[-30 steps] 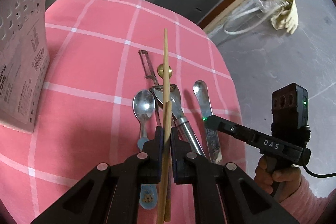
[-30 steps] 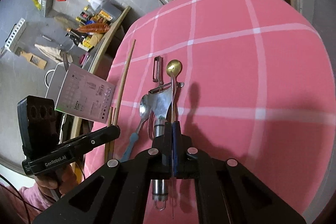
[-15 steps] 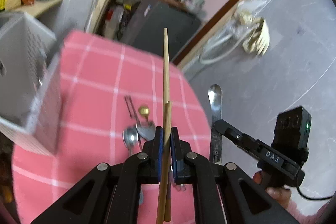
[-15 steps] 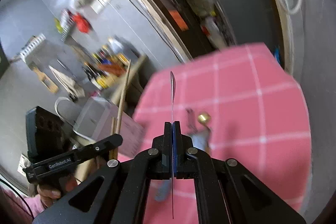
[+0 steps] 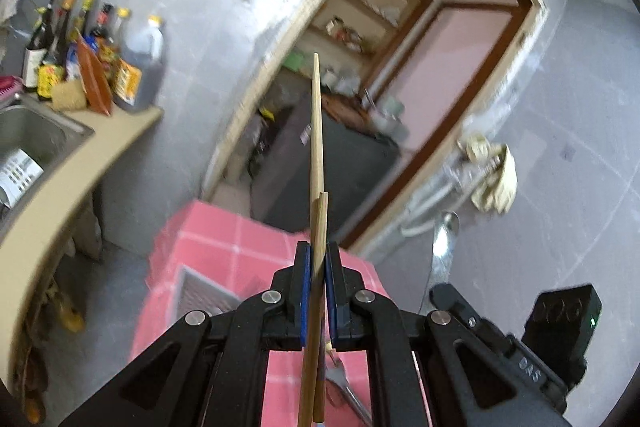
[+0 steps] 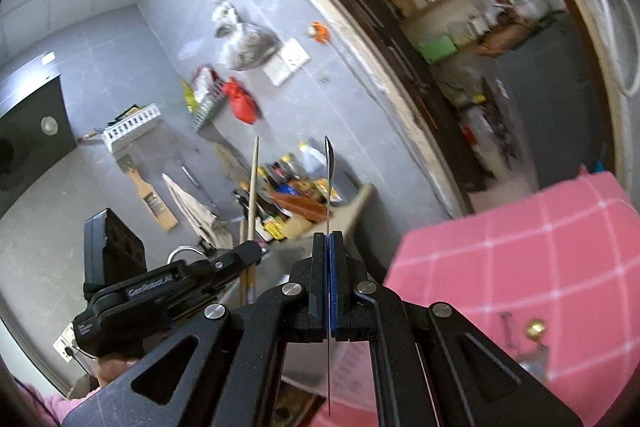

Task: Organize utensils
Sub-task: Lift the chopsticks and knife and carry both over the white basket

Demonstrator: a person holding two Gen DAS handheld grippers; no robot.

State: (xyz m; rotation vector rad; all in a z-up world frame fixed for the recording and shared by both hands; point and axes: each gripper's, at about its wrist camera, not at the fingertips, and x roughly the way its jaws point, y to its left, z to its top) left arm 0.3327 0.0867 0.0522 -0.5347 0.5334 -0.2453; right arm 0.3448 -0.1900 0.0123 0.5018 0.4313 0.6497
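Wooden chopsticks clamped in our left gripper point to 12 o'clock, grey slotted holder at 8 o'clock, nearer it than our right gripper pinching a thin steel spoon.

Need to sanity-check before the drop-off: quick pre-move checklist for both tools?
1. Left tool shut on chopsticks: ok.
2. Chopstick ends level: not ok, one sits much lower.
3. Right tool shut on spoon: ok, seen edge-on.
4. Grey basket in view below left tool: ok, partly hidden.
5. Basket compartment free: cannot tell.
6. Utensils left on pink tablecloth: ok, some remain.
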